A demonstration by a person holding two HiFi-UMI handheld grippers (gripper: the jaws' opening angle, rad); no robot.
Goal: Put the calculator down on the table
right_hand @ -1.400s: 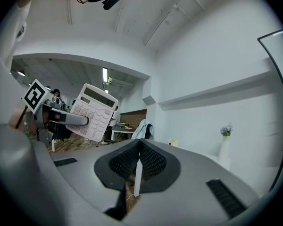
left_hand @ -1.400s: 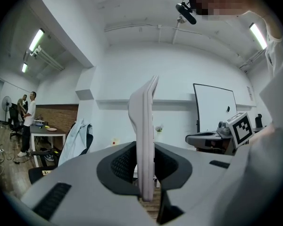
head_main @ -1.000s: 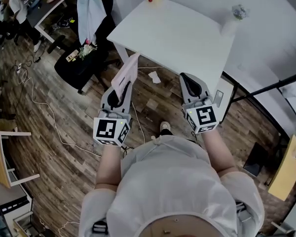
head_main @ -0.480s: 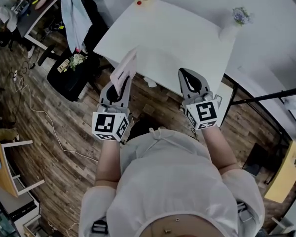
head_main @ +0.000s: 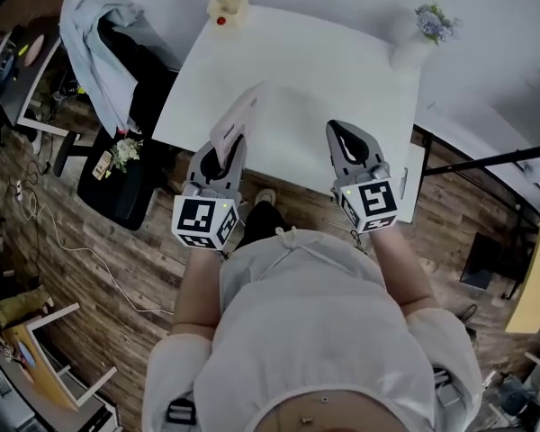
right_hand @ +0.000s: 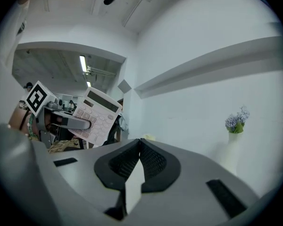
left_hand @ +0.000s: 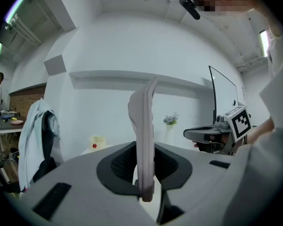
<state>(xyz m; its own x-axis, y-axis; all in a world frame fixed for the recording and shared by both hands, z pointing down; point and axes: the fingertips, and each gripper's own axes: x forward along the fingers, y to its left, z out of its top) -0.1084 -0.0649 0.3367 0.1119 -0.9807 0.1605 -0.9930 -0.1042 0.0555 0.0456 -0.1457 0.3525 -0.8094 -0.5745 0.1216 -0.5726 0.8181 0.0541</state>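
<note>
Middle of white table [head_main: 324, 75] open, yellow box [head_main: 227, 7] at far-left corner, flower vase [head_main: 409, 50] at far-right corner

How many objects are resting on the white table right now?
2: a small yellow container with a red dot at the far left corner, and a white vase of flowers at the far right corner. The pink calculator is clamped in the left gripper, not set down.
</note>
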